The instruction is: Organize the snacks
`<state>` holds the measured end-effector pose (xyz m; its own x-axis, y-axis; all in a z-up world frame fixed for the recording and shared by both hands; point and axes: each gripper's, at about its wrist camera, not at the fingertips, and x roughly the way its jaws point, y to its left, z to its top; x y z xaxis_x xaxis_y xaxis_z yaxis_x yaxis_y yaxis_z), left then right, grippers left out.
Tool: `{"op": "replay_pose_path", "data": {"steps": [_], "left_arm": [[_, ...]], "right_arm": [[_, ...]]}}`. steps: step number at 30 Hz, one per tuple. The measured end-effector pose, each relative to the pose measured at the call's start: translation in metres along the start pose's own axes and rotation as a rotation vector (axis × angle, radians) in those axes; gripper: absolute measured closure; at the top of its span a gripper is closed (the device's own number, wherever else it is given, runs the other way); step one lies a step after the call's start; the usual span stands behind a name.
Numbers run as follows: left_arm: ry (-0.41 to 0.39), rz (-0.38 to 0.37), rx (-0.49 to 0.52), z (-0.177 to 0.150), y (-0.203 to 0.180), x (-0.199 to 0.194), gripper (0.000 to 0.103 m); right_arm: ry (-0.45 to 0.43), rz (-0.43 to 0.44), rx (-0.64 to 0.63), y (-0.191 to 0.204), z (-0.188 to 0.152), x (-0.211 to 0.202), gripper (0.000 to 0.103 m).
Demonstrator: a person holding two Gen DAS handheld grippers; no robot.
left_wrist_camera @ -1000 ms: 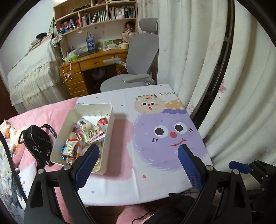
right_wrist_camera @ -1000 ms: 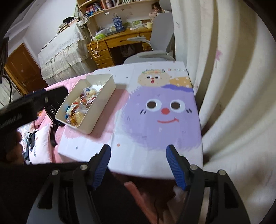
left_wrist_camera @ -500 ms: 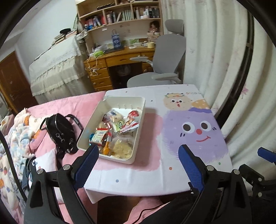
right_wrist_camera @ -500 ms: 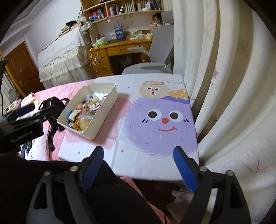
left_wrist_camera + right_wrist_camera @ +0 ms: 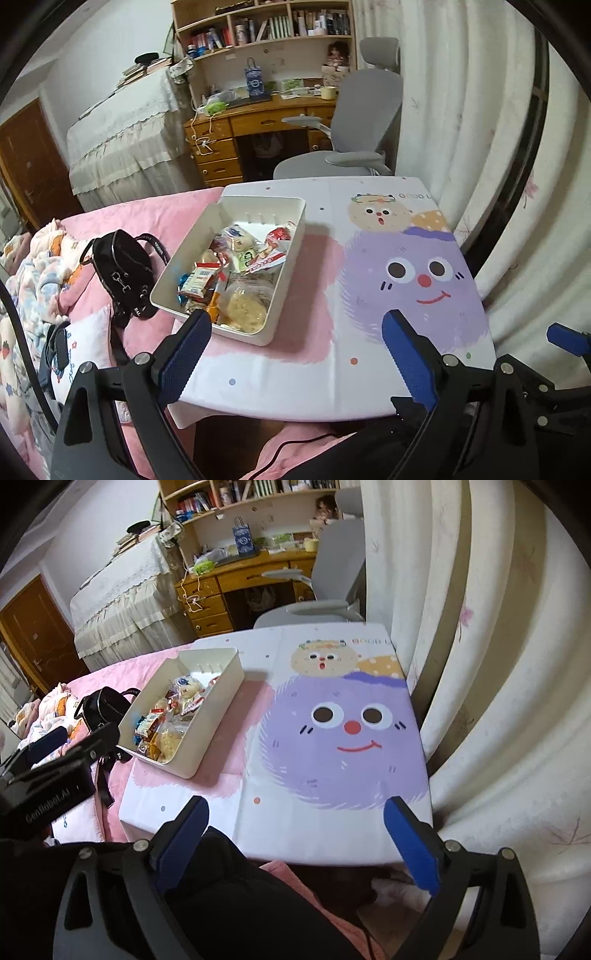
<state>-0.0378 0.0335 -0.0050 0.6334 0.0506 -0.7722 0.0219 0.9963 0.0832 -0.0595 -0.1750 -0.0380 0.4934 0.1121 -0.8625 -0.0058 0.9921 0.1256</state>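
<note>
On the left side of the desk [image 5: 332, 384] sits the white bin [image 5: 291, 266] full of snack packets [image 5: 229, 277]; my left gripper [image 5: 295, 343] and right gripper [image 5: 295, 834] both gape wide, empty, the right one's jaws having just been opening. I'd drop the left one straight down onto a top packet rather than raking sideways. Only the right view shows my left gripper's body beside the black handbag [image 5: 99, 705].

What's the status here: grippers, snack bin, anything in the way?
Left gripper open, empty. Right gripper open, empty, jaws just widened. Snacks piled in white bin on table's left side. Black bag beside bin; tabletop path unobstructed.
</note>
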Motion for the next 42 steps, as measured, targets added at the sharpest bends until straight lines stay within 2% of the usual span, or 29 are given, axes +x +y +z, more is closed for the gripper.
{"op": "replay_pose_path", "data": {"steps": [1, 2, 16, 42], "left_arm": [[0.000, -0.002, 0.002, 0.001, -0.002, 0.001, 0.002], [0.001, -0.003, 0.002, 0.001, -0.004, 0.001, 0.001], [0.013, -0.007, 0.011, 0.013, -0.016, 0.013, 0.001], [0.045, -0.014, 0.006, 0.010, -0.018, 0.019, 0.001]], "right_arm": [[0.004, -0.002, 0.003, -0.001, 0.000, 0.001, 0.003], [0.006, -0.006, 0.005, -0.003, 0.001, 0.002, 0.001], [-0.045, -0.025, -0.014, -0.010, 0.013, 0.002, 0.001], [-0.004, -0.012, -0.017, -0.013, 0.014, 0.007, 0.001]]}}
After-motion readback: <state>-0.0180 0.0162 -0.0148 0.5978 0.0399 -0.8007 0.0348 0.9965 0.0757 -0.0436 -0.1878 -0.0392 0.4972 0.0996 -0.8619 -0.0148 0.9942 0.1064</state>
